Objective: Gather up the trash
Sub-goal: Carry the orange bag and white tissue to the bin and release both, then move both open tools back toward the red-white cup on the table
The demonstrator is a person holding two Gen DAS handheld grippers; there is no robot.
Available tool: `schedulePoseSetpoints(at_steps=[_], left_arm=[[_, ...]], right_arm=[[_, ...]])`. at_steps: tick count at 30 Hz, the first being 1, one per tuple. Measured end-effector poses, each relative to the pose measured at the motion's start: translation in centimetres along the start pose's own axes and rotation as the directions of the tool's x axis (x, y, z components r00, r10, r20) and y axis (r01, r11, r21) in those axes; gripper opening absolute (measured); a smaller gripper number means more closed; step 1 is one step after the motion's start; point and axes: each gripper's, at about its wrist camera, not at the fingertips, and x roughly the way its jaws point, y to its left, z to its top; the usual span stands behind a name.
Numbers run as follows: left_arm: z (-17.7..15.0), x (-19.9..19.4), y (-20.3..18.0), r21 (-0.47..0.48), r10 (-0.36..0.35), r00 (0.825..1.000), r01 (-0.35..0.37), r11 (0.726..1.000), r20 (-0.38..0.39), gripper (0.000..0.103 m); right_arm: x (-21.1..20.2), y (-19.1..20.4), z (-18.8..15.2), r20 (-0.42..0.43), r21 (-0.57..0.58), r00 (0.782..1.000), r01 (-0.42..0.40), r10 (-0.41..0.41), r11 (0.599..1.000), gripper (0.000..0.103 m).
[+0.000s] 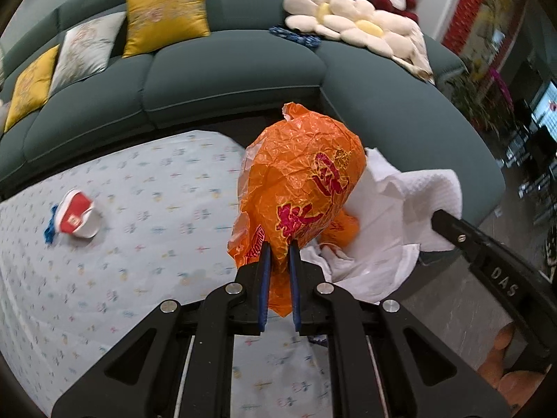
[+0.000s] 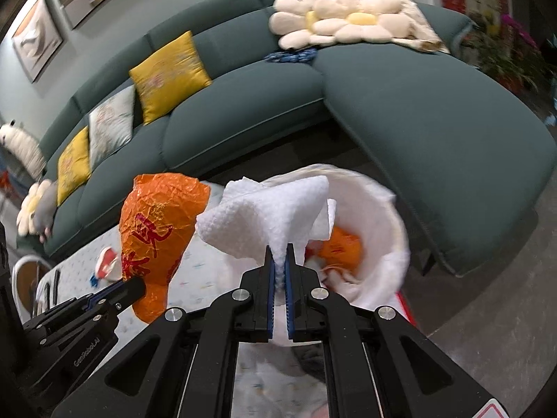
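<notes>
A: Between the left tool [image 1: 278, 254] pads, an orange plastic bag [image 1: 303, 181] is sitting pinched, jaws nearly shut on a thin fold. Right tool [image 2: 279, 257] is clamping fully shut on a white paper towel [image 2: 268, 216]. Both pieces are hanging in the air, off the counter [image 1: 139, 209].

B: Destination?

A: Judging by the frames, a white-lined bin [image 2: 376, 209] just beyond the tips, past the counter's far edge. An orange scrap [image 2: 339, 247] and some white paper are already lying inside.

B: Risks?

A: The bag is puffing up big and being held only by a thin fold, so it could be slipping out. It could also be catching the bin rim and landing on the floor [image 2: 487, 313]. The towel is drooping wide; a loose corner could be snagging the liner and dragging it.

B: Tools clashing?

A: Possible. They're running side by side and close, with the bag ballooning between them. Releasing together over one opening could be knocking one piece out.

B: Room around?

A: Counter stretching left, mostly bare. One crushed red-and-white cup [image 1: 80, 217] is still lying there, well apart from the tools, so the job isn't done. Floor is opening right of the bin. A green sofa [image 1: 226, 80] is wrapping behind and to the right, its chaise near the bin, limiting any swing that way. Cushions further back, not mattering.
</notes>
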Motion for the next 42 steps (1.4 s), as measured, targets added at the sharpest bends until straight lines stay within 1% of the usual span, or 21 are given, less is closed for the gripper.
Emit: schedulePoseSetpoints(at_steps=[6, 9, 12, 13, 14, 15, 16, 17, 24, 33, 34, 38, 42], left_arm=[[0.9, 2.6, -3.1, 0.02, -0.027, 0.999, 0.028, 0.999, -0.043, 0.01], [1.4, 3.3, -4.4, 0.028, -0.038, 0.998, 0.039, 0.999, -0.049, 0.013], [1.7, 3.7, -5.2, 0.03, -0.04, 0.998, 0.042, 0.999, -0.049, 0.016], [1.8, 3.8, -5.4, 0.03, -0.044, 0.998, 0.045, 0.999, -0.049, 0.019], [1.9, 3.8, -5.5, 0.03, -0.037, 0.998, 0.039, 0.999, -0.049, 0.028], [2.0, 3.9, -5.5, 0.029, -0.03, 0.998, 0.031, 0.999, -0.048, 0.035], [2.0, 3.8, -5.5, 0.025, -0.026, 0.999, 0.027, 0.999, -0.043, 0.046], [2.1, 3.8, -5.4, 0.02, -0.025, 0.999, 0.026, 0.999, -0.037, 0.053], [2.3, 3.5, -4.3, 0.0, -0.011, 0.999, 0.011, 1.0, -0.032, 0.054], [2.0, 3.2, -2.8, -0.02, 0.0, 1.0, -0.001, 1.0, -0.029, 0.054], [2.0, 3.2, -2.6, -0.023, 0.002, 1.0, -0.002, 1.0, -0.028, 0.054], [1.9, 3.1, -1.9, -0.036, 0.01, 1.0, -0.011, 0.999, -0.028, 0.054], [1.7, 3.0, -0.9, -0.051, 0.02, 0.999, -0.022, 0.998, -0.031, 0.054]], right_arm=[[-0.5, -4.6, 0.8, 0.017, 0.069, 0.999, 0.04, -0.042, 0.997, 0.005], [-0.4, -5.8, 0.9, 0.015, 0.087, 0.999, 0.047, -0.049, 0.995, 0.005], [0.0, -6.1, 1.0, 0.006, 0.089, 0.999, 0.048, -0.049, 0.995, 0.005], [0.2, -6.1, 1.0, 0.004, 0.089, 0.999, 0.047, -0.048, 0.995, 0.005], [0.3, -5.9, 0.9, 0.001, 0.087, 0.999, 0.045, -0.046, 0.995, 0.005], [0.5, -5.7, 0.9, -0.002, 0.084, 0.999, 0.044, -0.044, 0.995, 0.005], [0.7, -5.5, 1.0, -0.005, 0.082, 0.999, 0.043, -0.042, 0.996, 0.005], [1.0, -5.3, 1.0, -0.009, 0.077, 0.999, 0.041, -0.041, 0.996, 0.005], [1.7, -4.3, 1.1, -0.017, 0.068, 1.0, 0.026, -0.025, 0.997, 0.005], [2.3, -3.0, 1.1, -0.026, 0.052, 0.999, 0.033, -0.032, 0.998, 0.006], [2.4, -2.7, 1.1, -0.03, 0.048, 0.999, 0.036, -0.034, 0.998, 0.01], [2.6, -2.0, 1.1, -0.034, 0.037, 0.999, 0.038, -0.037, 0.999, 0.015], [2.4, -1.1, 1.2, -0.024, 0.02, 0.999, 0.038, -0.038, 0.999, 0.03]])
